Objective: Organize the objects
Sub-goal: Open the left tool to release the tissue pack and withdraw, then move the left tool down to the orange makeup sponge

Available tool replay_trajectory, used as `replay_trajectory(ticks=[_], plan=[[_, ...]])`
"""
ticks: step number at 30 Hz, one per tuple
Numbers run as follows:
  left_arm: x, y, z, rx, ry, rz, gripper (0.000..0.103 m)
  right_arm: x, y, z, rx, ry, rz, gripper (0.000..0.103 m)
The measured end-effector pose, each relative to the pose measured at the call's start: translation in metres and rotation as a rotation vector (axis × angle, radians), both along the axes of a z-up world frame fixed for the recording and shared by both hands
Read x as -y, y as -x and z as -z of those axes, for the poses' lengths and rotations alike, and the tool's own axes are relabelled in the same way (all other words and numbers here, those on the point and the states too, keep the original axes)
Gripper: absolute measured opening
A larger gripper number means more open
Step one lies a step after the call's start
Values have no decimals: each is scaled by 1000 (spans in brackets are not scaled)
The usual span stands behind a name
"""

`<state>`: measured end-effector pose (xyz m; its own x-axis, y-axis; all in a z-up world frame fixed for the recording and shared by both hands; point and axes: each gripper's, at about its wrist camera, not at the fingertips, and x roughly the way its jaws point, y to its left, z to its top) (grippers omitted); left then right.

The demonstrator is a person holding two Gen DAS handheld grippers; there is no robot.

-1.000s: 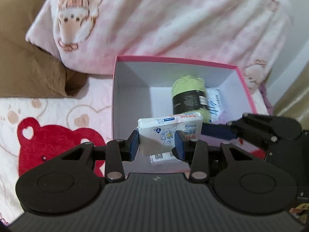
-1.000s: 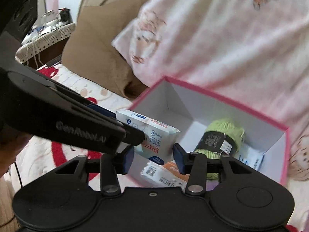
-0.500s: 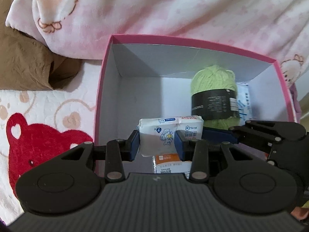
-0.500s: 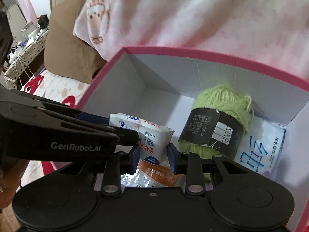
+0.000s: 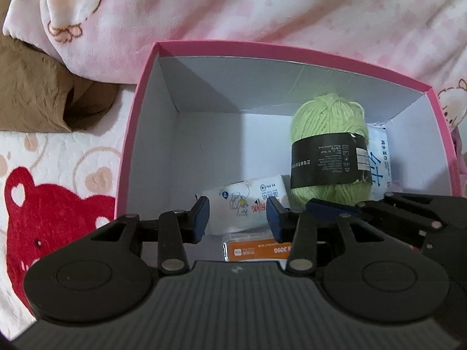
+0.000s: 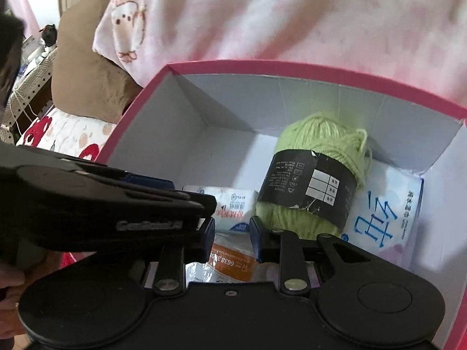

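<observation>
Left gripper (image 5: 238,218) is down inside the pink box (image 5: 140,93), pads set wide around the white tissue pack (image 5: 245,204), which looks let go, tilted on the floor near the front wall. Right gripper (image 6: 232,237) is narrowly parted above the orange packet (image 6: 233,262); can't tell if it grips it. Green yarn (image 5: 328,145) sits just right of the pack, on a blue-print pack (image 6: 385,218). Advice: lift the left claw straight up and don't snag the yarn.
</observation>
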<state>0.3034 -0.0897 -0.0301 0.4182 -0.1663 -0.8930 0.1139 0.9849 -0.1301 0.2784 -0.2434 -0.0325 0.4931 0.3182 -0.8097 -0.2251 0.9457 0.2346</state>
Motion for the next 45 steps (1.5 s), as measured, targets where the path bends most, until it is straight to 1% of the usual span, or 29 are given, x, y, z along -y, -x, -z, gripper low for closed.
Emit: replay_trajectory(ticks=[4, 5, 7, 9, 10, 11, 12, 14, 16, 17, 19, 23, 27, 31, 33, 37, 40, 45], plan=[[0, 10, -10, 35, 21, 1, 53, 6, 17, -12, 57, -32, -13, 31], [1, 14, -14, 45, 15, 6, 57, 6, 22, -16, 78, -29, -19, 31], [3, 22, -24, 76, -19, 23, 60, 8, 32, -23, 108, -33, -27, 31], [4, 32, -36, 105, -49, 48, 66, 10, 41, -34, 124, -52, -39, 31], [5, 37, -42, 113, -62, 61, 67, 10, 46, -40, 134, -53, -44, 31], [5, 43, -48, 126, -75, 72, 71, 10, 51, -45, 141, -52, -52, 33], [4, 49, -55, 138, -85, 77, 77, 9, 57, -52, 150, -51, -60, 36], [1, 61, -69, 151, -92, 86, 85, 9, 71, -65, 163, -44, -72, 39], [-3, 75, -82, 167, -91, 95, 88, 8, 84, -76, 176, -32, -78, 41], [-5, 82, -89, 175, -96, 95, 92, 8, 92, -82, 184, -29, -84, 43], [-8, 93, -100, 177, -102, 94, 97, 9, 108, -93, 196, -20, -90, 46], [-10, 120, -120, 187, -115, 119, 97, 10, 137, -113, 216, 7, -110, 48], [-14, 149, -138, 197, -97, 142, 97, 15, 166, -131, 237, 11, -125, 52], [-17, 174, -147, 200, -59, 173, 97, 23, 198, -141, 253, 11, -138, 57], [-15, 186, -148, 199, -61, 192, 97, 29, 211, -143, 258, 14, -140, 59], [-5, 207, -144, 212, -89, 239, 94, 39, 237, -139, 260, 18, -157, 59], [1, 223, -136, 208, -92, 270, 94, 44, 253, -130, 253, 12, -161, 59], [9, 238, -111, 181, -66, 309, 94, 52, 273, -97, 206, -10, -143, 60]])
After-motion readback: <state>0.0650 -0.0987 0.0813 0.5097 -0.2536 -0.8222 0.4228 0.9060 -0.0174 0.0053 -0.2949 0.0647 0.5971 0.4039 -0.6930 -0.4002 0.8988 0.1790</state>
